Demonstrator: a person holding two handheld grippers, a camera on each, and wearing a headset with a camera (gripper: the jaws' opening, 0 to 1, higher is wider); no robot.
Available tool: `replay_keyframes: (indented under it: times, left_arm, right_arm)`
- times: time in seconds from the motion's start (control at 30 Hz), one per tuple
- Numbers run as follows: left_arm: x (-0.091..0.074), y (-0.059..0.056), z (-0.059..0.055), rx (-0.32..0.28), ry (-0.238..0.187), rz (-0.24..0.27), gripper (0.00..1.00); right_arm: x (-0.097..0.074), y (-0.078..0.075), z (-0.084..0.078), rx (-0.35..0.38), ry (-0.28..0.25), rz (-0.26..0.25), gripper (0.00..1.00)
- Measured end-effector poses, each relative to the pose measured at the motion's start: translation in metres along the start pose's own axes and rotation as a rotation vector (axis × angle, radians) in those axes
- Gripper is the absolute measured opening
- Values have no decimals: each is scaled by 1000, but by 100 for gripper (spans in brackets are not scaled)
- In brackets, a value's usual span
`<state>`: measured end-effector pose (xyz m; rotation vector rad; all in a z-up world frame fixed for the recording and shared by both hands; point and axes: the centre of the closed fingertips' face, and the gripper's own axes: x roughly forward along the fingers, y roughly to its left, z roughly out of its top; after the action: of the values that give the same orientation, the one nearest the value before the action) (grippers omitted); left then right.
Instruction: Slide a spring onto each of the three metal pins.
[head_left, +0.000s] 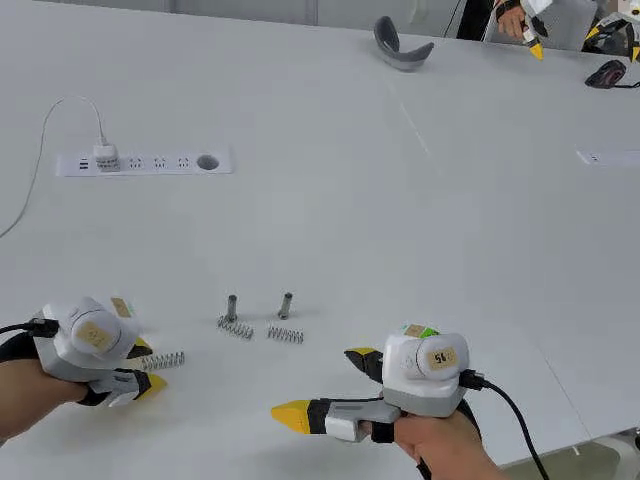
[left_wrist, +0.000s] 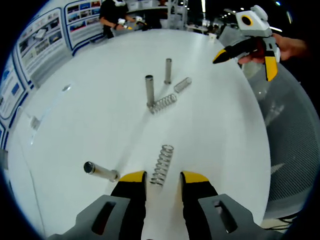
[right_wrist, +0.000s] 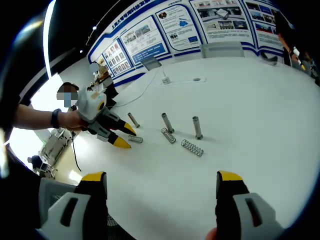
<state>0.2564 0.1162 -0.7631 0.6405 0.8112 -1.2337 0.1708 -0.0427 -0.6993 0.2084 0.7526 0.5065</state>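
Two short metal pins stand upright on the white table, each with a spring lying at its foot. A third spring lies flat between the tips of my open left gripper, untouched. The third pin stands just left of the left jaw. In the head view my left gripper is at the bottom left around that spring. My right gripper hovers wide open at the bottom right, holding nothing, with the pins ahead of it.
A white power strip with a plugged charger and cable lies at the back left. A grey curved object sits far back. Another person's hands work at the top right. The table's edge runs close on the right.
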Motion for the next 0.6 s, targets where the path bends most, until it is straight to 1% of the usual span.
replay_keyframes:
  times: [0.1,0.2,0.27,0.3,0.4,0.5,0.6]
  left_arm:
    - [1,-3,1,6,2,-4,24]
    - [2,-10,2,41,6,-19,17]
    - [3,-9,0,45,8,-17,13]
    - [3,-8,0,38,8,-12,12]
    - [4,-6,-1,-11,-4,15,11]
    - [4,-5,-2,-46,-8,26,11]
    - [6,-5,-1,-63,1,30,11]
  right_arm:
    - [0,1,-1,-8,4,2,91]
    - [0,1,-1,-10,2,4,91]
    - [1,2,0,-13,0,5,91]
    - [0,2,0,-13,1,6,91]
    - [1,3,0,-15,5,7,91]
    - [1,4,0,-19,7,10,91]
    - [0,5,1,-22,8,10,91]
